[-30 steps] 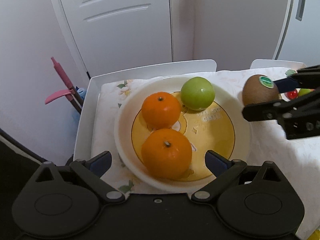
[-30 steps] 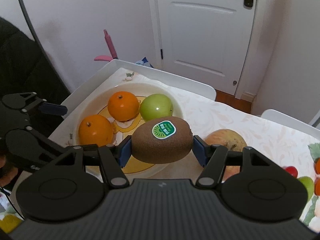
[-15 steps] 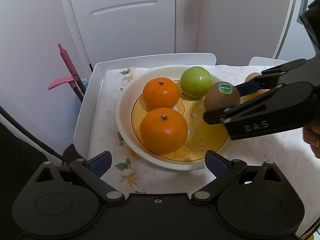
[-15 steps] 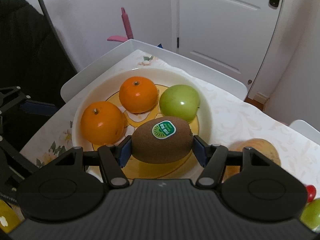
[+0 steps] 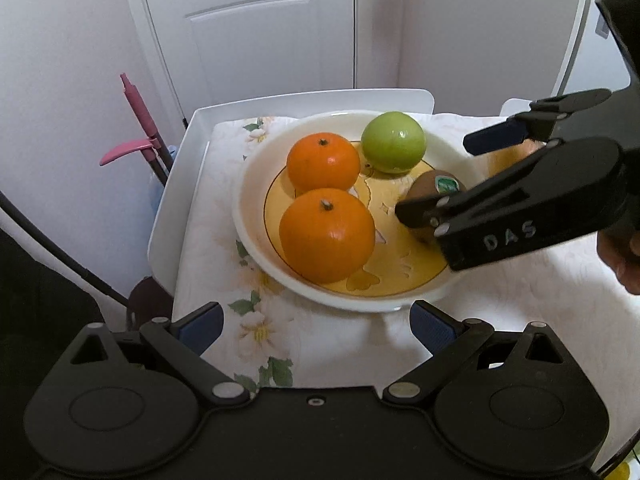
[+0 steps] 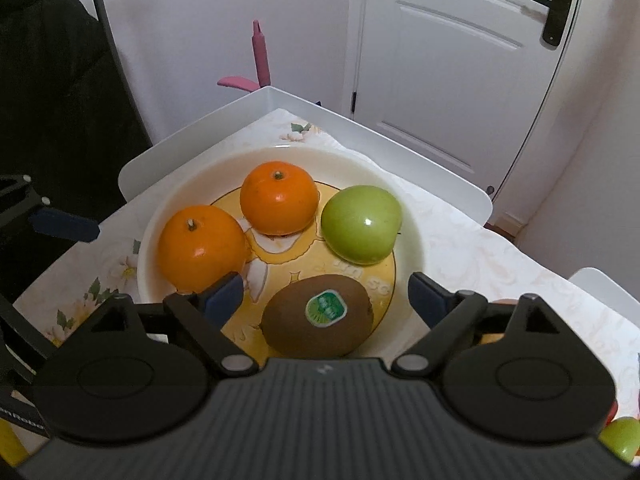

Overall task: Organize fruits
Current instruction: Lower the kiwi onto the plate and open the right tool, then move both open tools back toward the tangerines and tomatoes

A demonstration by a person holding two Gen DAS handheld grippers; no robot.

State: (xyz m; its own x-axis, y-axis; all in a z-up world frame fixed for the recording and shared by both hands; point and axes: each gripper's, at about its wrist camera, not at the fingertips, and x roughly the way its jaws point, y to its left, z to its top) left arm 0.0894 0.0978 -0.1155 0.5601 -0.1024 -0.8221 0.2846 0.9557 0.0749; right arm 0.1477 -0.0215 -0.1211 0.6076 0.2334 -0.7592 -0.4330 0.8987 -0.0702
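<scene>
A white bowl with a yellow centre holds two oranges, a green apple and a brown kiwi with a green sticker. My right gripper is open, its fingers apart on either side of the kiwi, which lies in the bowl. In the left wrist view it reaches in from the right over the bowl. My left gripper is open and empty at the bowl's near rim.
The bowl sits on a floral cloth over a white table. Another fruit lies right of the bowl, mostly hidden. A small green fruit is at far right. A pink handle and a white door stand behind.
My right gripper carried the kiwi over the bowl, lowered it and opened, letting it go onto the bowl's bottom. My left gripper drew back slightly.
</scene>
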